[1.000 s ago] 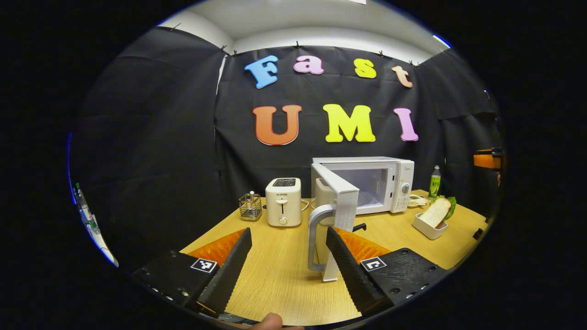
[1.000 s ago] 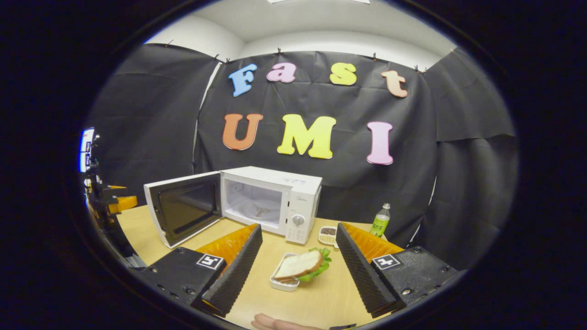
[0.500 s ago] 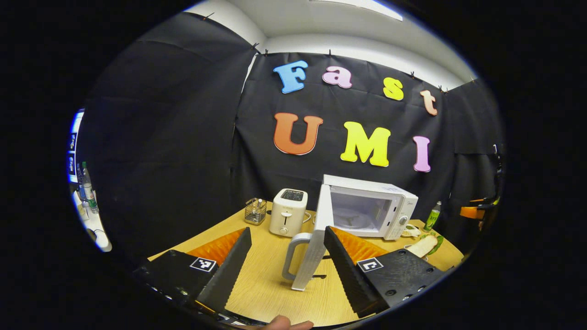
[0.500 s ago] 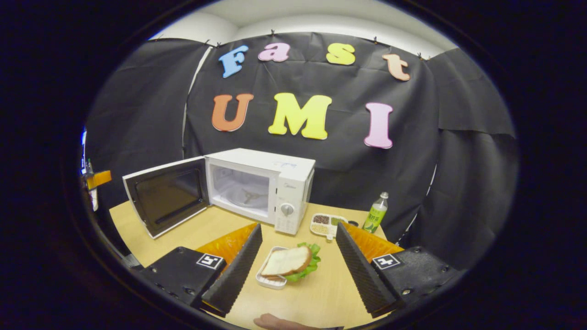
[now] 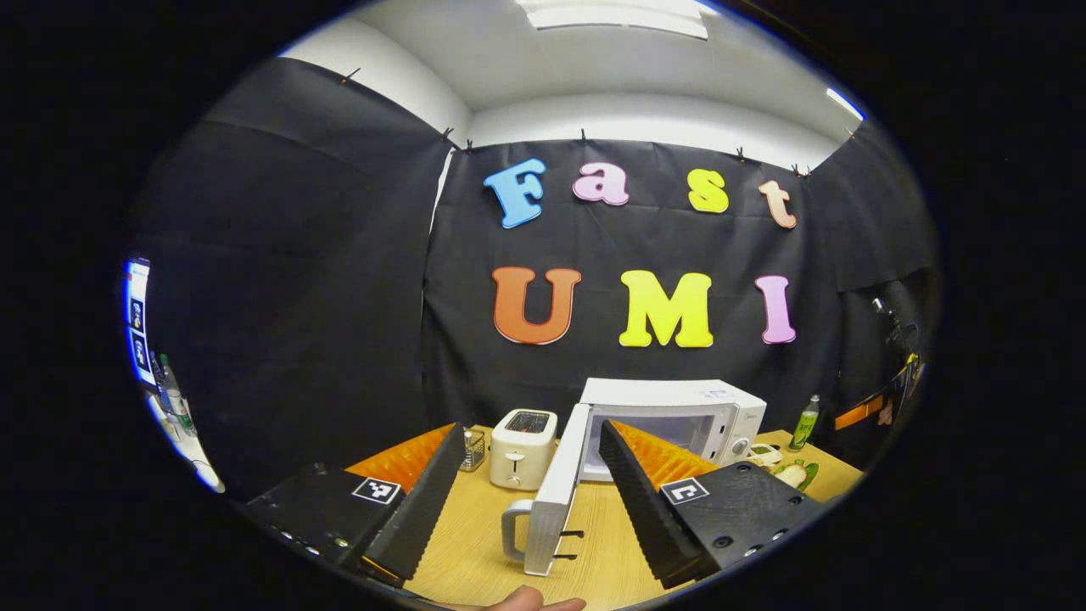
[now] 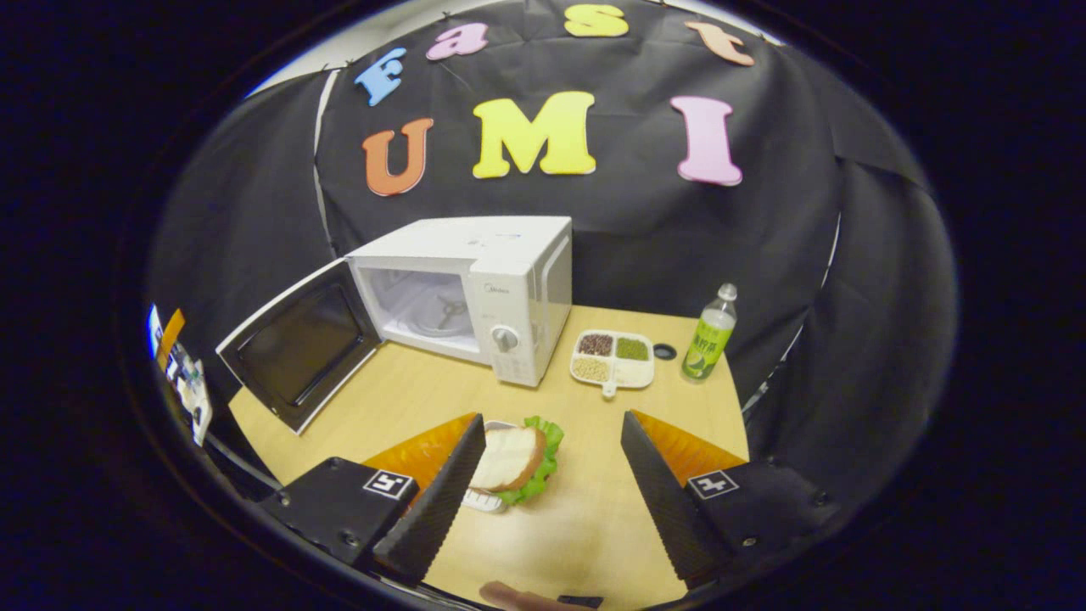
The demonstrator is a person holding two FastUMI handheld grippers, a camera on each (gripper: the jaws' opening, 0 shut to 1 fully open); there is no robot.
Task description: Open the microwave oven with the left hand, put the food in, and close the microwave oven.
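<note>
White microwave [image 6: 475,280] door open | both hand-held grippers spread | sandwich [image 6: 513,458] between right fingers, ungripped

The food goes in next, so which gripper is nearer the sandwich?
Right. The right gripper hangs just over the sandwich, jaws open around it. The left gripper is by the open microwave door, far from it.

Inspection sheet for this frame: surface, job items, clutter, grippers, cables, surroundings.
Surface: wooden table, mostly bare.
Job's things: microwave with door swung open; sandwich in a white tray, on the table.
Clutter: toaster, wire holder, divided dish, green bottle.
Grippers: left gripper and right gripper both have jaws open, holding nothing.
Cables: nothing seen.
Surroundings: black cloth wall.
</note>
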